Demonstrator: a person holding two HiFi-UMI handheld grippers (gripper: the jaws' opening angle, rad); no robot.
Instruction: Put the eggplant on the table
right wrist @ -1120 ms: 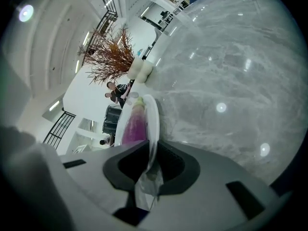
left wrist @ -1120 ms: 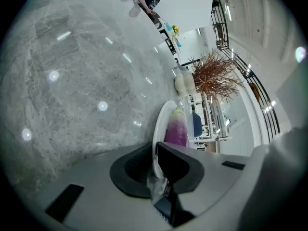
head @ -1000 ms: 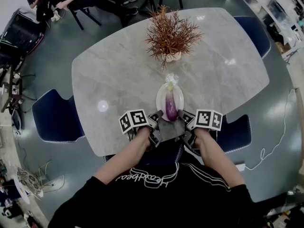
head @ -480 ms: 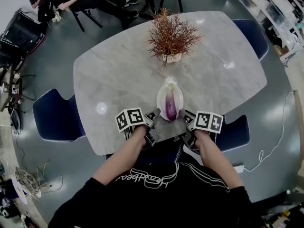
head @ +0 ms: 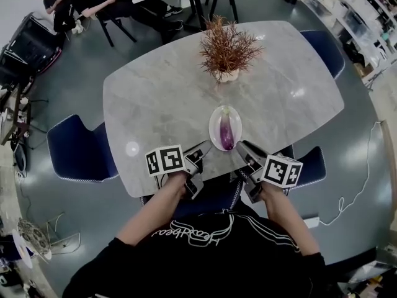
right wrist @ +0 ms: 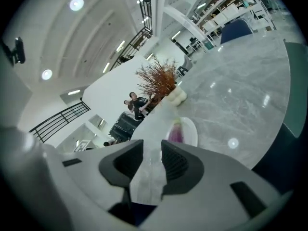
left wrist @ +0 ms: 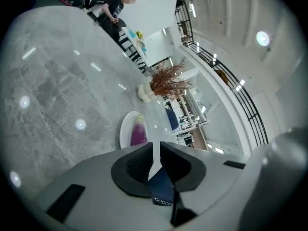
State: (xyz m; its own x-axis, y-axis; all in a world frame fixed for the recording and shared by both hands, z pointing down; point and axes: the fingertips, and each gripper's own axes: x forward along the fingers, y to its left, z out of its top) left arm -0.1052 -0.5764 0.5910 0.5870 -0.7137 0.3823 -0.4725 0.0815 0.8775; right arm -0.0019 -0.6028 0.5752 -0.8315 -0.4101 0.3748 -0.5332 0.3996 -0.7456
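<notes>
Polished grey marble table (head: 161, 98), glossy white plate (head: 213, 129)

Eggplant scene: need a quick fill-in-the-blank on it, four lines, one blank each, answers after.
1. The eggplant lies on a white ____.
2. What it lies on rests on the marble ____.
3. The potted plant stands on the ____ side of the eggplant from the person.
4. The chairs at the table are dark ____.

Missing words: plate; table; far; blue.
</notes>
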